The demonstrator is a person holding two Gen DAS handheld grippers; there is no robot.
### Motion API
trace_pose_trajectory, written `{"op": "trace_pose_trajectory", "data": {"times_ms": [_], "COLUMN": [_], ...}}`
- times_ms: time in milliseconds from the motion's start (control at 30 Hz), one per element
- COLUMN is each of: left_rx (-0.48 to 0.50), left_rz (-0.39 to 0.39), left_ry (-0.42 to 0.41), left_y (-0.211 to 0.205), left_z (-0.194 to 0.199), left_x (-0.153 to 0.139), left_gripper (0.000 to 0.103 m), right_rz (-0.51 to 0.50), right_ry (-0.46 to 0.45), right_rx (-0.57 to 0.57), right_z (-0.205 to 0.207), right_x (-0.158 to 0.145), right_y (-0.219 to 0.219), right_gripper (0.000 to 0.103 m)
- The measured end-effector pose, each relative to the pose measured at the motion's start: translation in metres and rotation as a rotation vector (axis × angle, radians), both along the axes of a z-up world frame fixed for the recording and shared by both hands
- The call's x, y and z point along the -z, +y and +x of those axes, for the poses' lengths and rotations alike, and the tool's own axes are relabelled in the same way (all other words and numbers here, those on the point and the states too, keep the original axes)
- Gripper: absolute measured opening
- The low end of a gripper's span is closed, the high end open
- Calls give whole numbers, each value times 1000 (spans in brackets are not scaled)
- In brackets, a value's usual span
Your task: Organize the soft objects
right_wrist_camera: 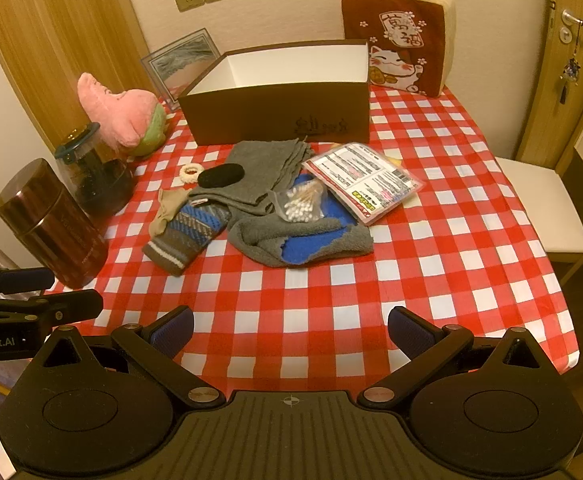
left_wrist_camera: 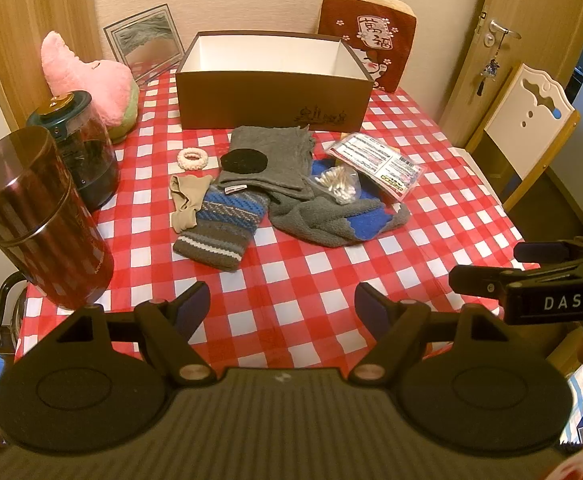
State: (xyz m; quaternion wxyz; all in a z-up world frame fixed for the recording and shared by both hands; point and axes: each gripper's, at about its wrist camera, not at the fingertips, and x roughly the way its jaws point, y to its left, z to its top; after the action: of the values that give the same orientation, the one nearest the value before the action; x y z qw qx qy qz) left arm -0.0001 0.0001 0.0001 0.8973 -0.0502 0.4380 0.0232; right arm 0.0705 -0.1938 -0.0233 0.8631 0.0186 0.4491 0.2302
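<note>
Soft things lie in a heap mid-table in front of an open, empty brown box (left_wrist_camera: 271, 96) (right_wrist_camera: 279, 112): a folded grey cloth (left_wrist_camera: 269, 154) (right_wrist_camera: 263, 168) with a black round pad (left_wrist_camera: 243, 161) (right_wrist_camera: 220, 175) on it, a striped knit sock (left_wrist_camera: 219, 224) (right_wrist_camera: 189, 232), a grey-blue fleece sock (left_wrist_camera: 331, 220) (right_wrist_camera: 303, 240), a beige stocking (left_wrist_camera: 185, 200) (right_wrist_camera: 167, 210), a cream scrunchie (left_wrist_camera: 192, 159) (right_wrist_camera: 189, 171). My left gripper (left_wrist_camera: 281, 306) and right gripper (right_wrist_camera: 291, 330) are both open and empty, above the table's near edge.
A bag of cotton swabs (left_wrist_camera: 339, 184) (right_wrist_camera: 301, 202) and a printed packet (left_wrist_camera: 379, 160) (right_wrist_camera: 367, 178) lie on the heap. A pink plush (left_wrist_camera: 87, 80) (right_wrist_camera: 123, 114), two dark canisters (left_wrist_camera: 39, 220) (right_wrist_camera: 51, 224) and a picture frame (left_wrist_camera: 143, 40) stand left. A red cushion (left_wrist_camera: 367, 44) (right_wrist_camera: 399, 40) leans behind the box.
</note>
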Motion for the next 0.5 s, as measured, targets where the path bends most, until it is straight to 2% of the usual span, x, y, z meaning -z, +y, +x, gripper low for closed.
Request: {"op": "trace_pose_trajectory", "data": {"times_ms": [500], "left_rx": [-2], "left_rz": [-1], "left_ry": [1], "left_y": [3], "left_z": [0], "left_x": [-3], "left_gripper": [78], "right_rz": [1], "right_ry": [1], "right_rx": [1], "right_z": [1], "right_x": [1], "right_y": [0], "right_gripper": [103]}}
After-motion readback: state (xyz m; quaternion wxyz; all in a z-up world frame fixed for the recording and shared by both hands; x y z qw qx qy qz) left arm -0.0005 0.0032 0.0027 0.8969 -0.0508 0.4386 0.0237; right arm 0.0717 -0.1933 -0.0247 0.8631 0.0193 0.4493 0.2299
